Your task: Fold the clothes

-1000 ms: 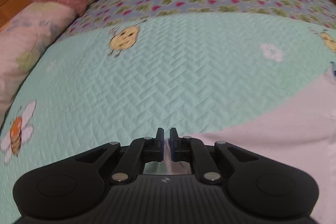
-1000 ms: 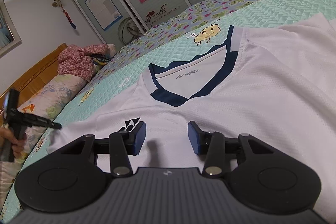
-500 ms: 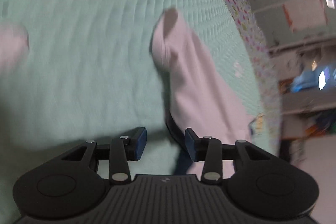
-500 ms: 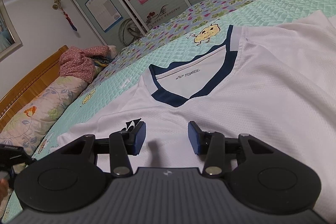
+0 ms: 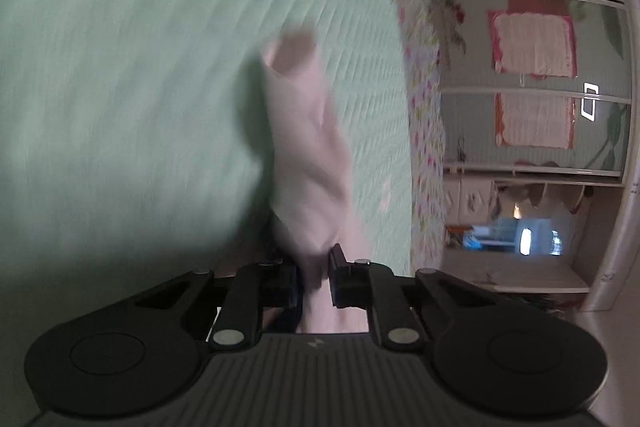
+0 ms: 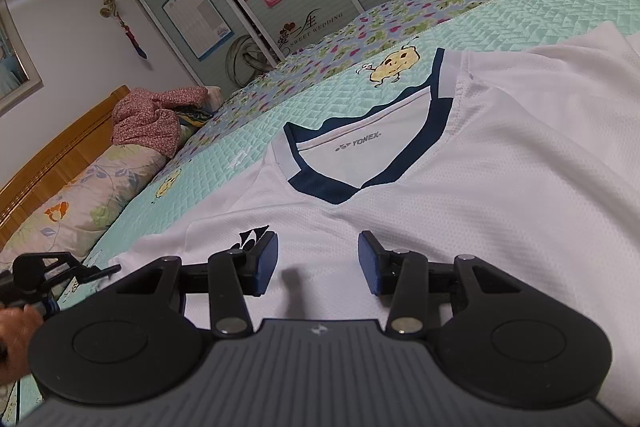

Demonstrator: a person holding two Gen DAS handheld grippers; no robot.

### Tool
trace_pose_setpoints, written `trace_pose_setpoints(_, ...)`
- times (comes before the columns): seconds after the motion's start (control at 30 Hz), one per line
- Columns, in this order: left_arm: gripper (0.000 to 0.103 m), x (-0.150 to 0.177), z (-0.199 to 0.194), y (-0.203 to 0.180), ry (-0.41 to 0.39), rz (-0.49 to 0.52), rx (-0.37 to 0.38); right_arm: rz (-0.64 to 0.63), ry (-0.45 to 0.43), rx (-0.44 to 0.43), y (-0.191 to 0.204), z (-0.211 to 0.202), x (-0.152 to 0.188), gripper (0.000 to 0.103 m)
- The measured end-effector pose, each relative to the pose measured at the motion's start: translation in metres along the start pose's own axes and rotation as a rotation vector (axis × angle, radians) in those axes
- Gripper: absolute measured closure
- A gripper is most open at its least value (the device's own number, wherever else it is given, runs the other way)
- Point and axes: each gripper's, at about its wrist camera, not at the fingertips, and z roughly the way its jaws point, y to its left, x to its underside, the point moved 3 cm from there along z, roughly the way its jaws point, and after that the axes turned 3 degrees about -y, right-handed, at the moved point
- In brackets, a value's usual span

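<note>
Now left gripper [image 5: 315, 277] jaws pinch white shirt [image 6: 480, 211] edge; right gripper [image 6: 318, 263] jaws wide over chest.

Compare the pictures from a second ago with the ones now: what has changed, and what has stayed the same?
The left gripper, shut on the shirt's edge a second ago, opened, swung sideways and has closed again on a strip of the white shirt that trails over the green bedspread. The right gripper stayed open above the shirt's chest, and the navy collar lies flat as before.
</note>
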Motion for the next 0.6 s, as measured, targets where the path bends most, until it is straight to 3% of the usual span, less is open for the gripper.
trace_pose_setpoints(0.1,0.094,-0.031,-0.017,-0.025,-0.111,0.16,-0.056,-0.001,0.0,0.0,0.0,0.0,0.0,0.057)
trace_pose_setpoints(0.2,0.098,-0.048,-0.025,-0.04,-0.129,0.333,-0.169,-0.002,0.0,0.001,0.0,0.0,0.0,0.057)
trace_pose_setpoints(0.27,0.098,-0.052,-0.029,-0.043,-0.127,0.37,-0.229,-0.002,0.0,0.001,0.0,0.0,0.0,0.057)
trace_pose_setpoints(0.33,0.096,-0.047,-0.04,-0.038,-0.126,0.358,-0.241,-0.002,0.0,0.001,0.001,0.0,0.0,0.057)
trace_pose_setpoints(0.37,0.092,-0.039,-0.05,-0.03,-0.136,0.35,-0.254,-0.002,0.0,0.001,0.001,0.0,0.0,0.057)
trace_pose_setpoints(0.4,0.073,-0.031,-0.061,-0.022,-0.147,0.342,-0.267,-0.002,0.0,0.001,0.001,0.0,0.0,0.057)
trace_pose_setpoints(0.43,0.045,-0.022,-0.064,-0.016,-0.149,0.324,-0.271,-0.002,0.0,0.001,0.001,0.0,0.0,0.057)
trace_pose_setpoints(0.47,0.035,-0.013,-0.067,-0.01,-0.149,0.306,-0.274,-0.002,0.0,0.001,0.001,0.0,0.0,0.057)
trace_pose_setpoints(0.53,0.031,0.005,-0.063,0.003,-0.158,0.254,-0.259,-0.002,-0.001,0.001,0.001,0.0,0.0,0.057)
trace_pose_setpoints(0.6,0.03,0.009,-0.053,-0.003,-0.168,0.293,-0.263,-0.002,-0.001,0.001,0.001,0.0,0.0,0.057)
